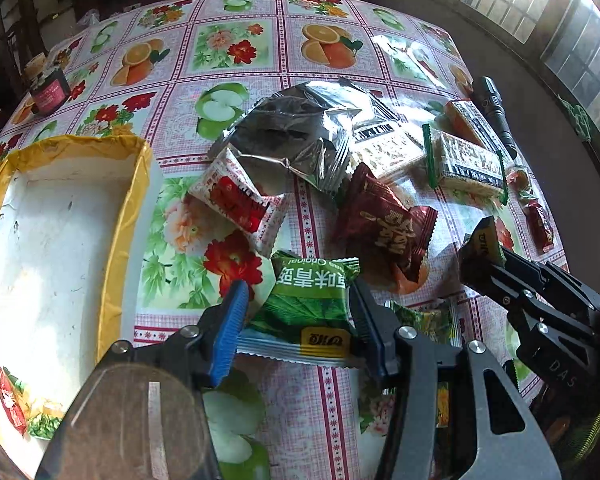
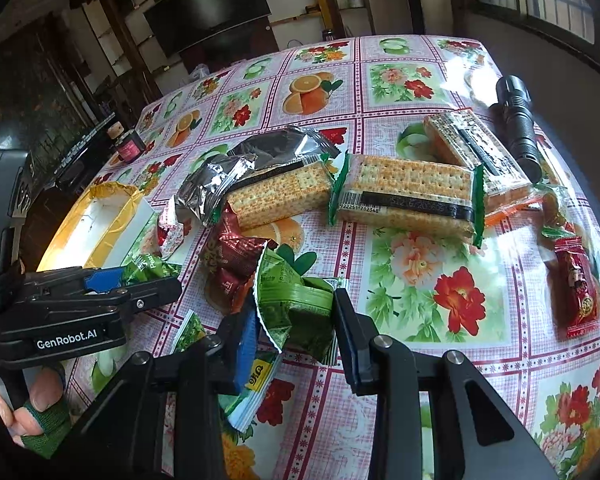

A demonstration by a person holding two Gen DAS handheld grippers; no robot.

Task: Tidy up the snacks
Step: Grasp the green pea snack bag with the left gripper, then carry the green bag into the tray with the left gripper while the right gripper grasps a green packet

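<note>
The left gripper (image 1: 300, 320) has its jaws half closed against a flat green snack packet (image 1: 308, 300) lying on the bench (image 1: 332, 400). The right gripper (image 2: 296, 328) has its jaws narrowed, pinching a crumpled green packet (image 2: 296, 304); the yellow-rimmed box (image 1: 60, 220) lies at nine o'clock.

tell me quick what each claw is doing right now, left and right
Left claw: closed on a flat green snack packet.
Right claw: closed on a crumpled green snack packet, lifted at an angle.

The box (image 1: 60, 216) sits left of the snack packets (image 1: 312, 152) on the table (image 1: 236, 60), flashlight (image 1: 494, 114) far right.
</note>
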